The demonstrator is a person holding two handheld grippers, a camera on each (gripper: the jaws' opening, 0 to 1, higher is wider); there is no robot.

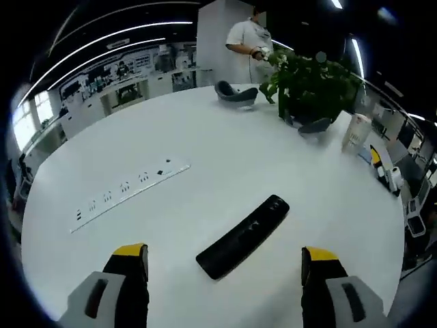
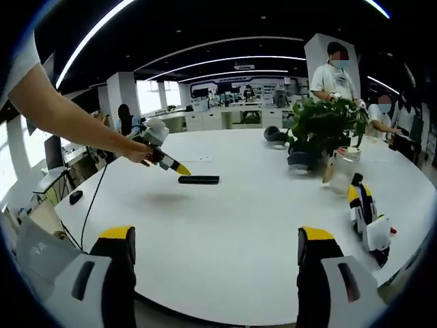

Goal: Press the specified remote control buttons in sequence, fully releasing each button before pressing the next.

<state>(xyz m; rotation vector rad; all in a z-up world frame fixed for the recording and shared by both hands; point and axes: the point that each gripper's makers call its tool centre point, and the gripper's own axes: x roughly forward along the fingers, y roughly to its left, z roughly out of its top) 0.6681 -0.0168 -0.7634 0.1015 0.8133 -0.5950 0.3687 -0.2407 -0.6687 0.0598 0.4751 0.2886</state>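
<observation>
The black remote (image 1: 243, 236) lies flat on the white table (image 1: 225, 150), low in the middle of the left gripper view, just ahead of the left claw (image 1: 225, 270) — jaws spread wide, nothing between them. In the right gripper view the remote (image 2: 199, 180) sits mid-frame, the left claw (image 2: 179, 168) hovering just beside its end. The right claw (image 2: 215, 256) is spread too — nothing in it. A potted plant (image 1: 311, 85) stands in the upper right.
</observation>
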